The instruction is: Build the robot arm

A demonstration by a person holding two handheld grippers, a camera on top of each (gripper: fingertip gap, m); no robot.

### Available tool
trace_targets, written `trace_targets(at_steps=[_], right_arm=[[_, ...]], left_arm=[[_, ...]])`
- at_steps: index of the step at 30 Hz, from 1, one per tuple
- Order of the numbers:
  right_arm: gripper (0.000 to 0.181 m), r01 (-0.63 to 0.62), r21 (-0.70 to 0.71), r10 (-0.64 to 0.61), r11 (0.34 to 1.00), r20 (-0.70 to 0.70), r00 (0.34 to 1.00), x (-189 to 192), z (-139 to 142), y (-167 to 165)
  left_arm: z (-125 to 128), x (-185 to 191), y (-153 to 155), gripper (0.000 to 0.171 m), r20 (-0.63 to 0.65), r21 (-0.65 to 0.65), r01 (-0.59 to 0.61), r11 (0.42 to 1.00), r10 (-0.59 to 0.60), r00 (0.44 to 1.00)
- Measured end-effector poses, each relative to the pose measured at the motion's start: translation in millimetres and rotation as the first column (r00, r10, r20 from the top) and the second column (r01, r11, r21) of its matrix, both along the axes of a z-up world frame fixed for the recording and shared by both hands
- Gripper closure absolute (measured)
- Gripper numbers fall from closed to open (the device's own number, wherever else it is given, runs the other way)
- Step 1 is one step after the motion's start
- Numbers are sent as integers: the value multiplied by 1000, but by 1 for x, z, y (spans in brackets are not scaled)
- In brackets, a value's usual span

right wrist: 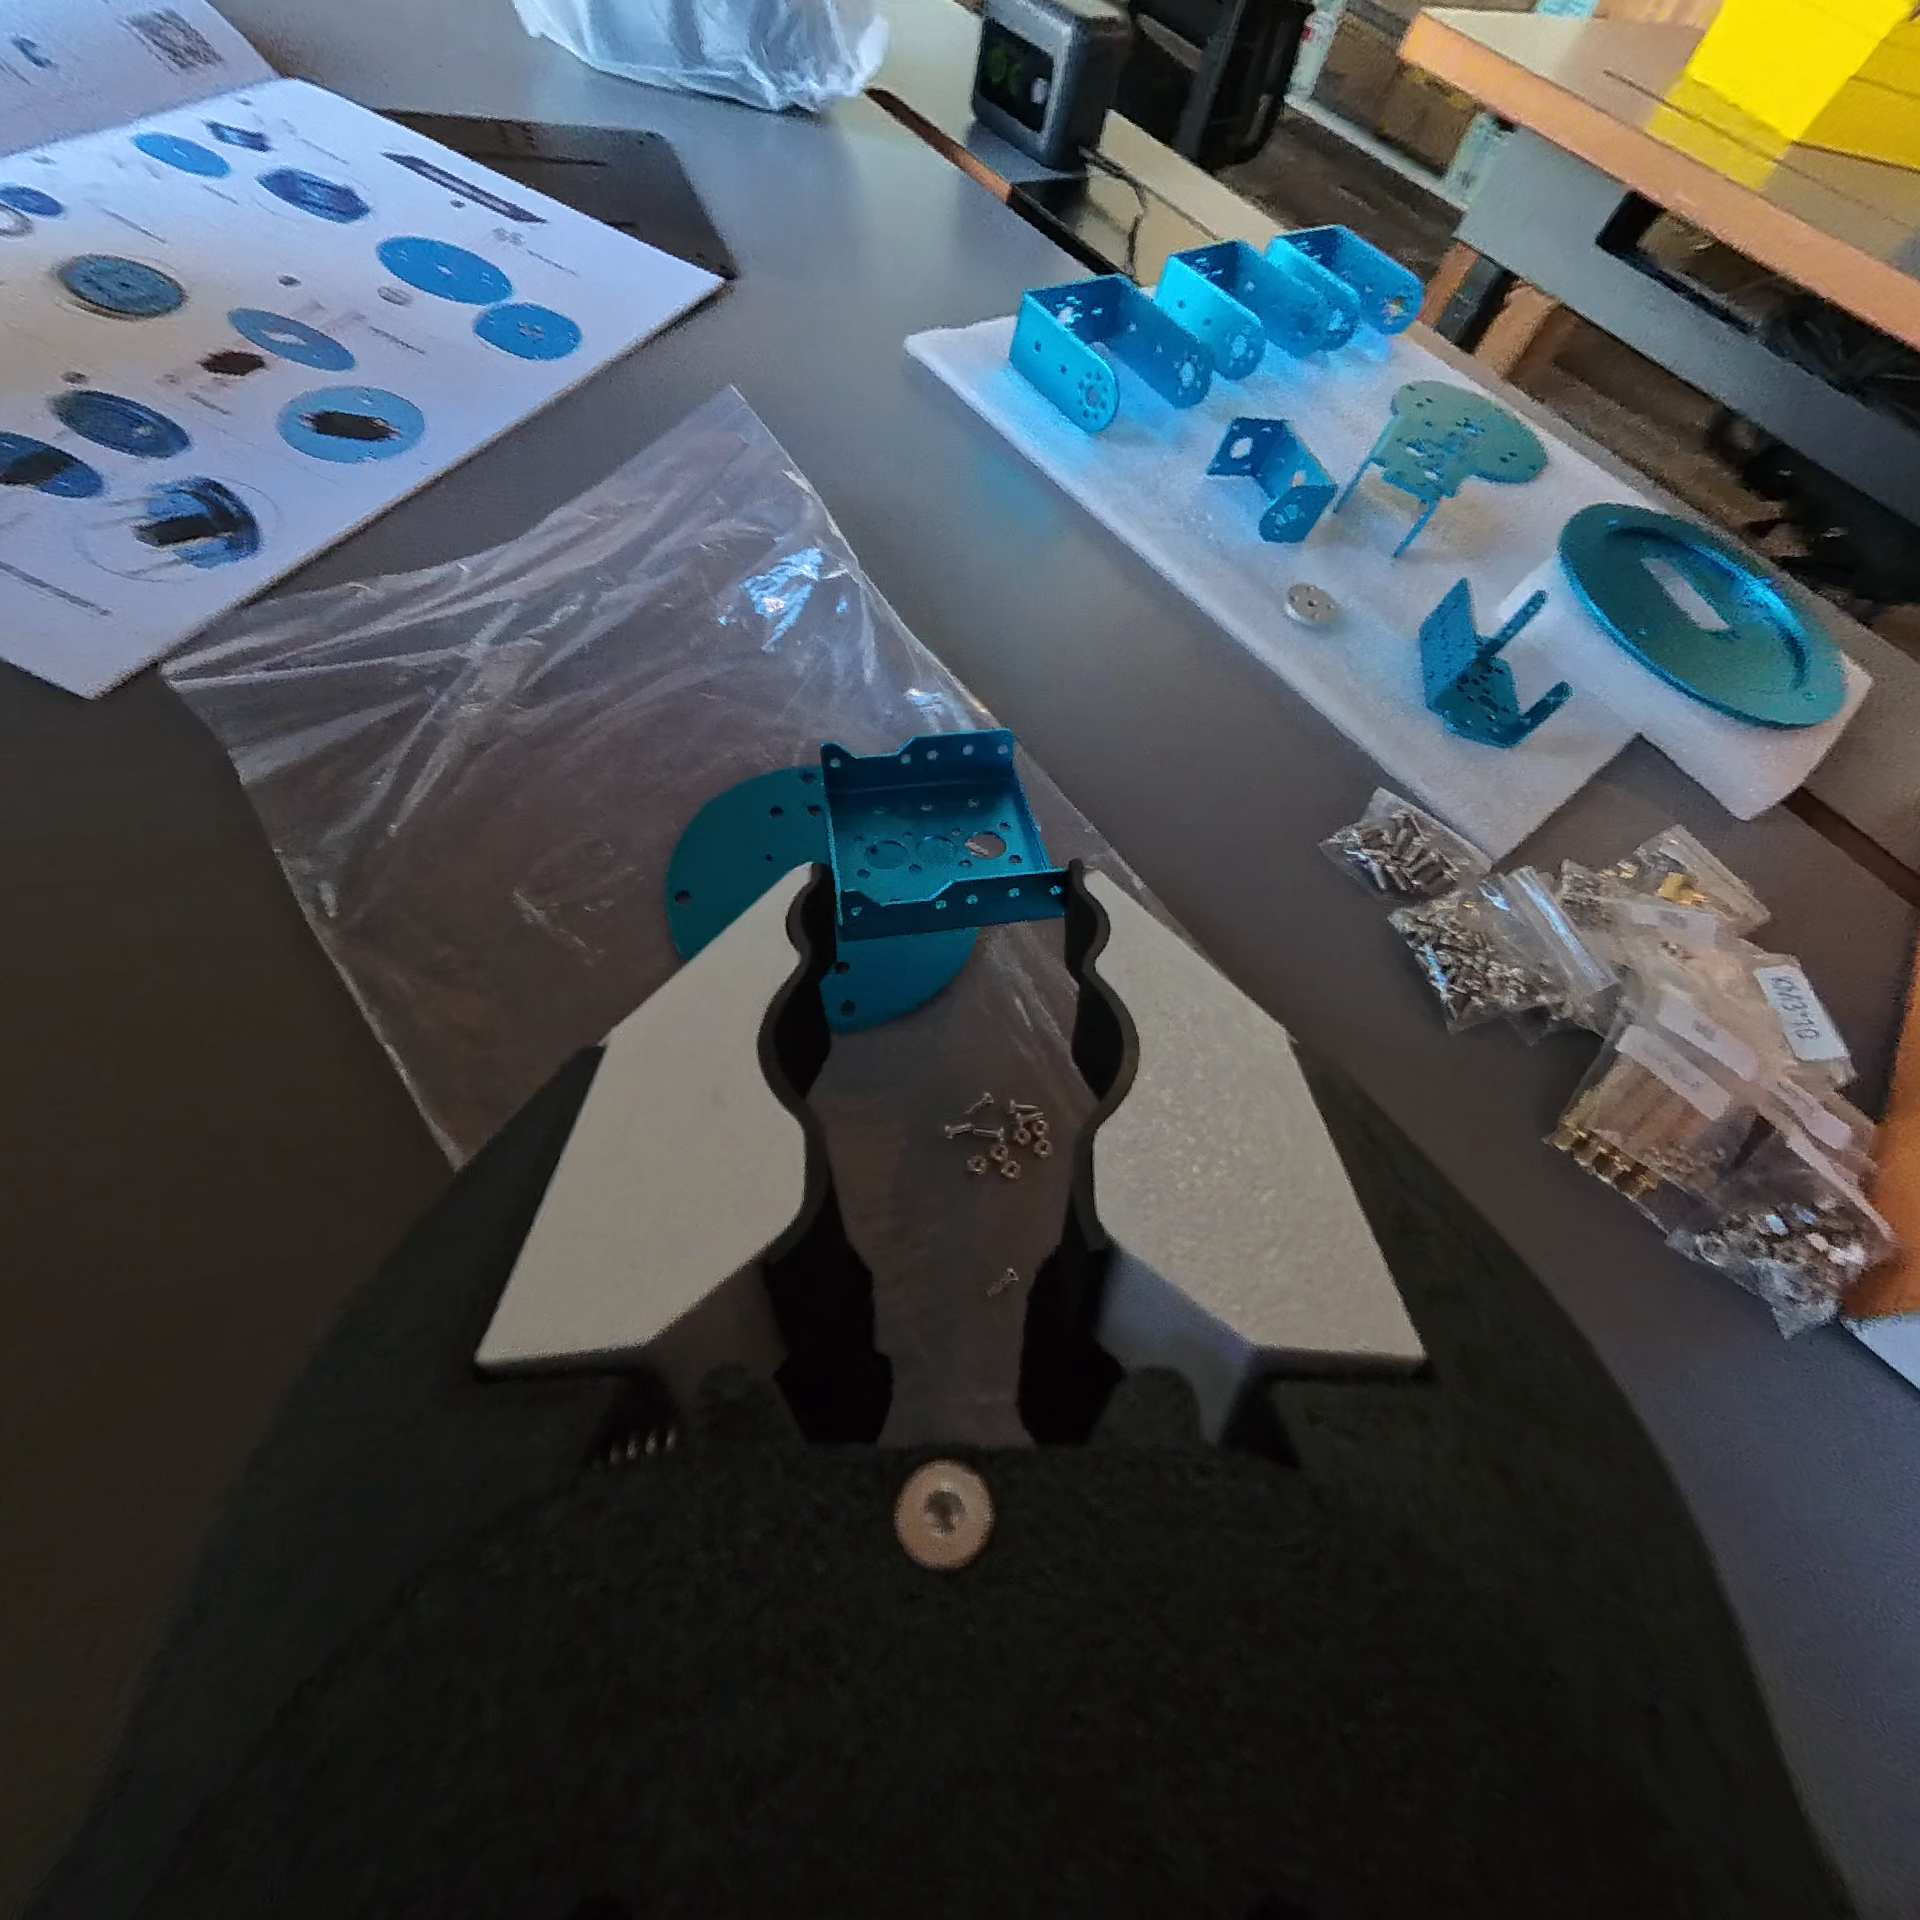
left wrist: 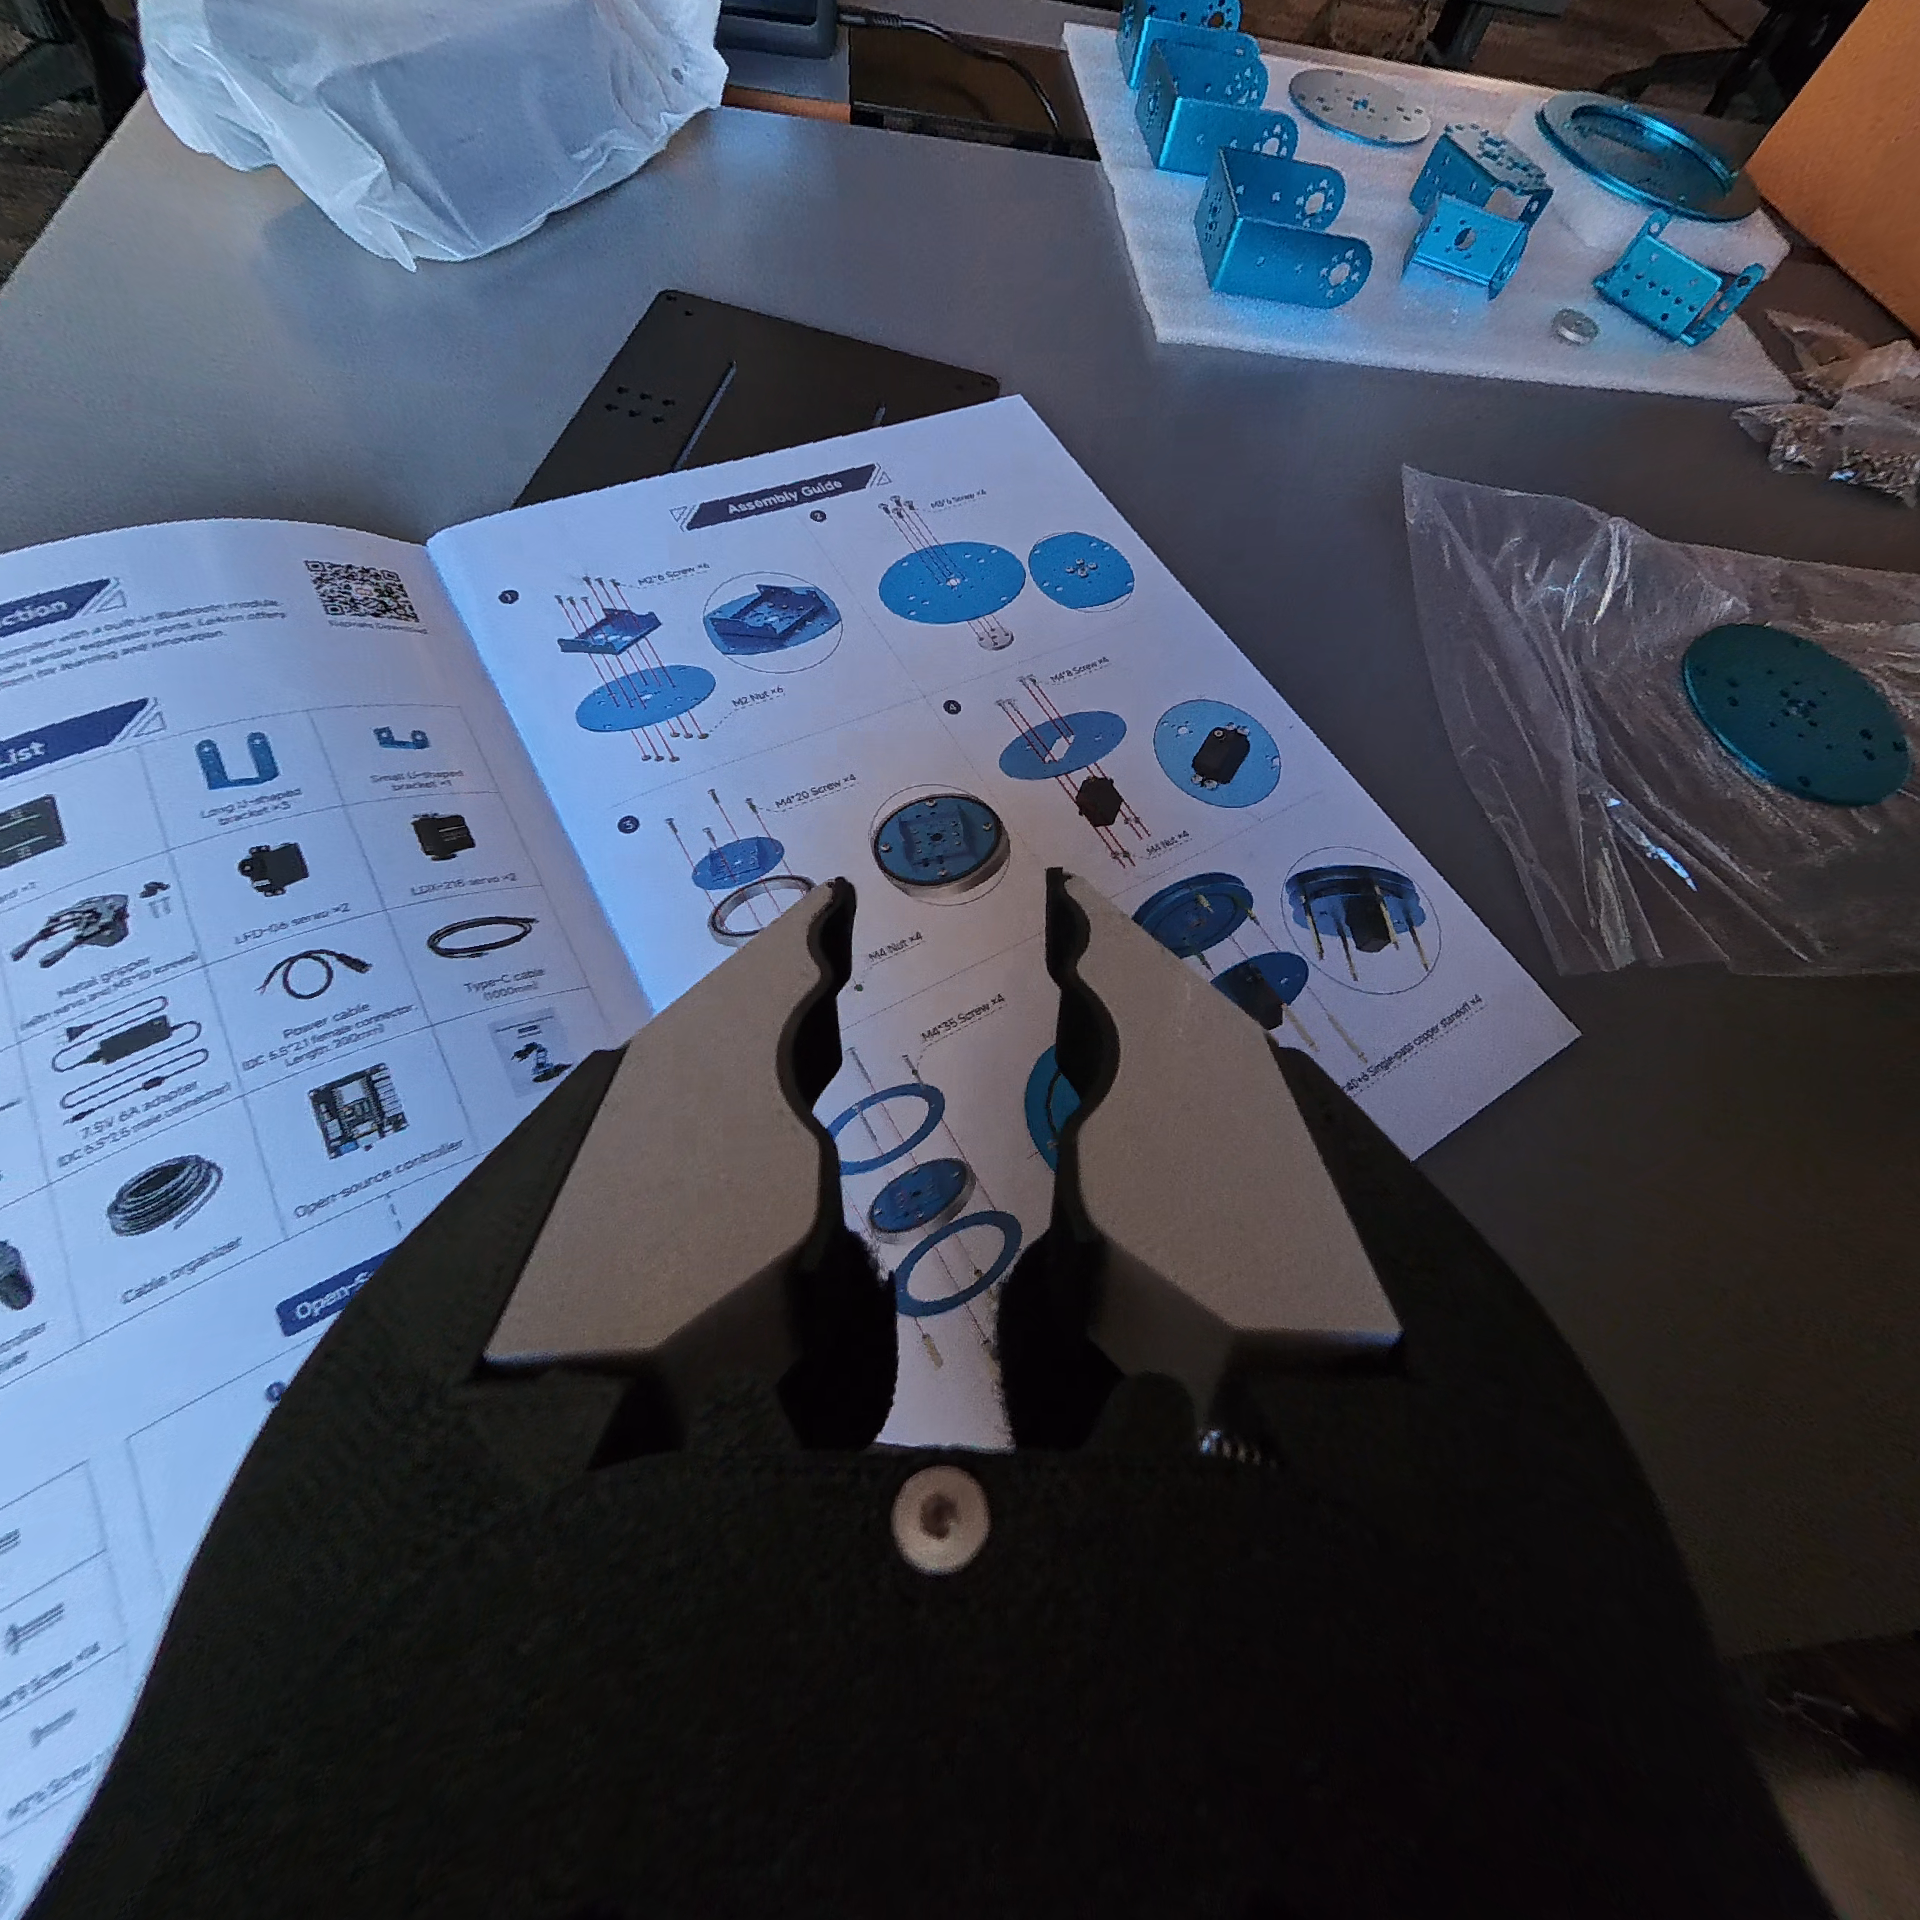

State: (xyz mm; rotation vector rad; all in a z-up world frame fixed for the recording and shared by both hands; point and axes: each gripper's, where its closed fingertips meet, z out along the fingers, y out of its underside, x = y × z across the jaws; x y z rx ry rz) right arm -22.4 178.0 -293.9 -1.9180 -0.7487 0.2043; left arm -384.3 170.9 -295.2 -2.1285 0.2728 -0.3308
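Observation:
My left gripper [left wrist: 945, 883] is open and empty, hovering over an open assembly booklet [left wrist: 727, 727] on the grey table. My right gripper [right wrist: 945, 873] is shut on a small blue perforated bracket [right wrist: 935, 831], which sits between its fingertips. The bracket is over a blue perforated disc [right wrist: 738, 852] that lies on a clear plastic bag [right wrist: 520, 665]. Loose small screws and nuts [right wrist: 997, 1132] lie on the table under the right gripper's fingers. The disc [left wrist: 1792, 717] and bag [left wrist: 1621, 727] also show at the right of the left wrist view.
A white foam sheet [right wrist: 1174, 499] at the back right carries several blue brackets, plates and a blue ring [right wrist: 1704, 623]. Small bags of screws and standoffs [right wrist: 1610, 997] lie at the right. A black plate [left wrist: 748, 384] lies under the booklet; a white plastic bag [left wrist: 436, 104] sits behind. Across from one pair of fingers to the other is roughly 35 cm. From the right gripper's tips to the disc [left wrist: 1792, 717] is close to 6 cm.

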Motion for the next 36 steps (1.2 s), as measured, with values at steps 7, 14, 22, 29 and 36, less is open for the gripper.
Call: trace_targets(at_steps=[7, 14, 22, 29, 36], right_arm=[[138, -146, -155, 154, 977, 39, 987, -13, -14, 0], [138, -191, -133, 207, 972, 114, 972, -16, -11, 11], [138, -458, -228, 492, 860, 124, 862, -10, -5, 10], [138, -786, -253, 814, 564, 11, 580, -33, -4, 2], [138, -872, -281, 893, 400, -95, 440, -32, -22, 13]], left_arm=[[4, -3, -1, 136, 14, 14, -9, 1000, 8, 1000], [3, -3, -3, 136, 28, 18, -8, 1000, 7, 1000], [12, -5, -5, 136, 18, 40, -1, 999, 0, 1000], [17, 2, -14, 136, 40, 62, -12, 998, 9, 999], [19, 6, -27, 136, 33, 70, -38, 997, 36, 999]])
